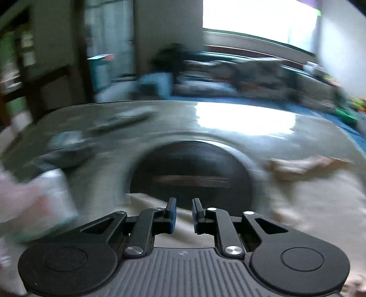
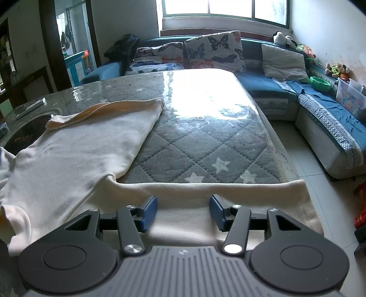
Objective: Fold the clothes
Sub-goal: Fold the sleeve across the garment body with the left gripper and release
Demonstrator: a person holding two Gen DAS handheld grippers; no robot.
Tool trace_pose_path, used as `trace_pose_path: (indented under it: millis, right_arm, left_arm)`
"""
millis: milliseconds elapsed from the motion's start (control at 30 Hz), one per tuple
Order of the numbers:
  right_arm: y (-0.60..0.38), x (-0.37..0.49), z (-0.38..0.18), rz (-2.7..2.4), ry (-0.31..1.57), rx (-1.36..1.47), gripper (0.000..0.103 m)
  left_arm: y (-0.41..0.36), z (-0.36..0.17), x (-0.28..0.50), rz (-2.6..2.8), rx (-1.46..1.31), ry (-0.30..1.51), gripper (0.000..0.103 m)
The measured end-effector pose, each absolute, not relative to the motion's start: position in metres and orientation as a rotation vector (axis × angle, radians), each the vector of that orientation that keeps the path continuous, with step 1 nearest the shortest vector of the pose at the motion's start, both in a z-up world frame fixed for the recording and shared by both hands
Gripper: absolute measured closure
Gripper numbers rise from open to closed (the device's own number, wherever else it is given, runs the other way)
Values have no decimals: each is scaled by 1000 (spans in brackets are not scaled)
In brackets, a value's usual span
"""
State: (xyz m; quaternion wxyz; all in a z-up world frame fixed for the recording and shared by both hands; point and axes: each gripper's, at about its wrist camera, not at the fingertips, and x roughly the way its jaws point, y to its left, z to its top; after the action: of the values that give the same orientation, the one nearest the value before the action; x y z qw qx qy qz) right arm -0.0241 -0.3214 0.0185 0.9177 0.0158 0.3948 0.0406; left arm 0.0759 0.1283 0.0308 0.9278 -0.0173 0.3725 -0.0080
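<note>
- Right gripper (image 2: 183, 211), foreground: blue pads spread wide apart, nothing between them, poised just over the near strip of a cream garment (image 2: 75, 157).
- Garment lies flat on a table w/ grey quilted star-print cover (image 2: 194, 146) under a glossy clear sheet; one long section runs diagonally toward the far left, another along the near edge.
- Left gripper (image 1: 184, 216), left-wrist view heavily blurred: pads close w/ a narrow gap, holding nothing, above the cream cloth.
- Dark round panel (image 1: 189, 171) in tabletop just beyond the left pads.
- Background: blue sofa (image 2: 270, 91), butterfly-print cushions (image 2: 215, 51), bright window (image 2: 224, 10).
</note>
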Motion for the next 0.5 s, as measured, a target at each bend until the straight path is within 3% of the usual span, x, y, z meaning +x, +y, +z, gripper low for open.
trace_pose_path:
  millis: [233,500]
  right_arm:
    - [-324,-23,18,89,809,44,49]
    - [-328,-22,20,103,812,62,49]
  left_arm:
    - [43,7,123,-291,12,888,88]
    - [8,0,171,-330,60,942,87]
